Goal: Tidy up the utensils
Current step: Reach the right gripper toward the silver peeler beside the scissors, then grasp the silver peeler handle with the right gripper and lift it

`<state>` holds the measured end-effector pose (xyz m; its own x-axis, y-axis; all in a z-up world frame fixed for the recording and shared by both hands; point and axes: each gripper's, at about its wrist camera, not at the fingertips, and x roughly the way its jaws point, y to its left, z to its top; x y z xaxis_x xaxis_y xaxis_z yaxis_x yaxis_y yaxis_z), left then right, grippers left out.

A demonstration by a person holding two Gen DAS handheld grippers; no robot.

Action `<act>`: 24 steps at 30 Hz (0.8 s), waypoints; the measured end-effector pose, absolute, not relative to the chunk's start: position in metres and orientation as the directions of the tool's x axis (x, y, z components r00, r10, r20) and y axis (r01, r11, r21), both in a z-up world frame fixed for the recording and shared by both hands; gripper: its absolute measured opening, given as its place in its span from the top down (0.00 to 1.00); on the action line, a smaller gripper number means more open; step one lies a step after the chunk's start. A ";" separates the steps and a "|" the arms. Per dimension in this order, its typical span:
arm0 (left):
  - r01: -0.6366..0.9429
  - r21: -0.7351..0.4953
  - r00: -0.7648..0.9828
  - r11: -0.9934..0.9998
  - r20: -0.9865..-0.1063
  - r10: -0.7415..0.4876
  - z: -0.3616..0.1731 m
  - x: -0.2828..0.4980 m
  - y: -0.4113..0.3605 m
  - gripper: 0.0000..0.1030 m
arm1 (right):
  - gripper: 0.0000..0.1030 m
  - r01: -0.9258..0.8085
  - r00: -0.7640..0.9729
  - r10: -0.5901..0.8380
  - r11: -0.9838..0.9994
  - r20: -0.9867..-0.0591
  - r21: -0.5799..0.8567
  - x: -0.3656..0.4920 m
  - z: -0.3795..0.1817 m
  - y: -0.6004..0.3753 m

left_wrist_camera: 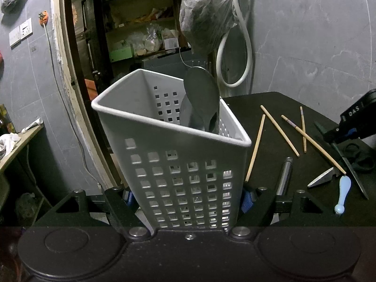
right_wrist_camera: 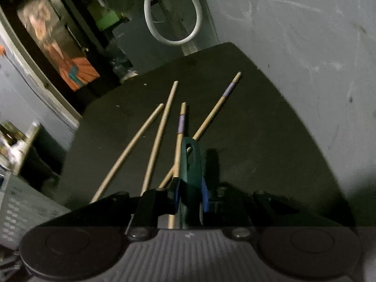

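My left gripper [left_wrist_camera: 188, 199] is shut on a white perforated utensil holder [left_wrist_camera: 178, 164], its blue pads pressing both sides. Two metal spoons [left_wrist_camera: 199, 101] stand bowl-up inside the holder. My right gripper [right_wrist_camera: 190, 195] is shut on the dark green handle of a knife [right_wrist_camera: 190, 162], which points forward over the black table [right_wrist_camera: 258, 117]. In the left wrist view the right gripper [left_wrist_camera: 340, 132] sits at the right edge, with the knife blade [left_wrist_camera: 352, 174] slanting down toward the table. Several wooden chopsticks [right_wrist_camera: 162, 136] lie loose ahead of it, and the left wrist view shows those chopsticks [left_wrist_camera: 279, 130] too.
On the table by the holder lie a metal handle [left_wrist_camera: 284, 176], black-handled scissors [left_wrist_camera: 359, 157] and a light blue handled tool [left_wrist_camera: 344, 188]. A grey wall [left_wrist_camera: 305, 47] with a white hose [left_wrist_camera: 235, 54] and a hanging plastic bag [left_wrist_camera: 206, 18] stands behind. An open doorway [left_wrist_camera: 129, 23] is at left.
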<state>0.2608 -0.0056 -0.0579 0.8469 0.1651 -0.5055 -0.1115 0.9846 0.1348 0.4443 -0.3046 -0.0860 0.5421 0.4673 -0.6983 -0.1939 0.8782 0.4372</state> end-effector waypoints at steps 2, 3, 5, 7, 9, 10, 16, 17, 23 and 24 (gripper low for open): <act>-0.110 0.136 0.846 0.985 -0.507 0.165 -0.058 0.262 -0.006 0.24 | 0.80 -0.197 0.531 0.498 0.859 -0.685 0.472 0.439 -0.089 -0.308; -0.110 0.136 0.846 0.985 -0.508 0.164 -0.059 0.262 -0.006 0.24 | 0.80 -0.203 0.527 0.511 0.851 -0.679 0.484 0.435 -0.089 -0.310; -0.109 0.138 0.845 0.984 -0.509 0.165 -0.059 0.263 -0.006 0.24 | 0.80 -0.227 0.518 0.542 0.833 -0.662 0.505 0.426 -0.089 -0.310; -0.108 0.138 0.844 0.985 -0.510 0.164 -0.060 0.263 -0.006 0.24 | 0.80 -0.255 0.508 0.573 0.813 -0.643 0.523 0.418 -0.089 -0.308; -0.107 0.138 0.844 0.985 -0.511 0.163 -0.059 0.263 -0.006 0.24 | 0.80 -0.280 0.497 0.605 0.790 -0.622 0.545 0.411 -0.088 -0.305; -0.106 0.138 0.844 0.985 -0.511 0.163 -0.060 0.263 -0.006 0.24 | 0.79 -0.296 0.488 0.631 0.770 -0.603 0.565 0.406 -0.088 -0.305; -0.105 0.140 0.843 0.985 -0.513 0.162 -0.060 0.263 -0.005 0.24 | 0.79 -0.297 0.431 0.765 0.621 -0.478 0.726 0.396 -0.100 -0.306; -0.105 0.140 0.843 0.985 -0.513 0.163 -0.060 0.263 -0.005 0.24 | 0.79 -0.289 0.426 0.784 0.590 -0.450 0.754 0.395 -0.103 -0.307; -0.102 0.144 0.843 0.984 -0.513 0.162 -0.060 0.264 -0.006 0.24 | 0.79 -0.238 0.415 0.825 0.505 -0.383 0.830 0.392 -0.126 -0.307; -0.101 0.146 0.842 0.984 -0.514 0.162 -0.061 0.264 -0.006 0.24 | 0.79 -0.226 0.413 0.818 0.517 -0.399 0.825 0.394 -0.130 -0.306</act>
<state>0.2642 -0.0058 -0.0609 0.8423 0.1623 -0.5140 -0.1009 0.9842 0.1455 0.3938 -0.3056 -0.1300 0.4134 0.8182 -0.3995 -0.2265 0.5173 0.8253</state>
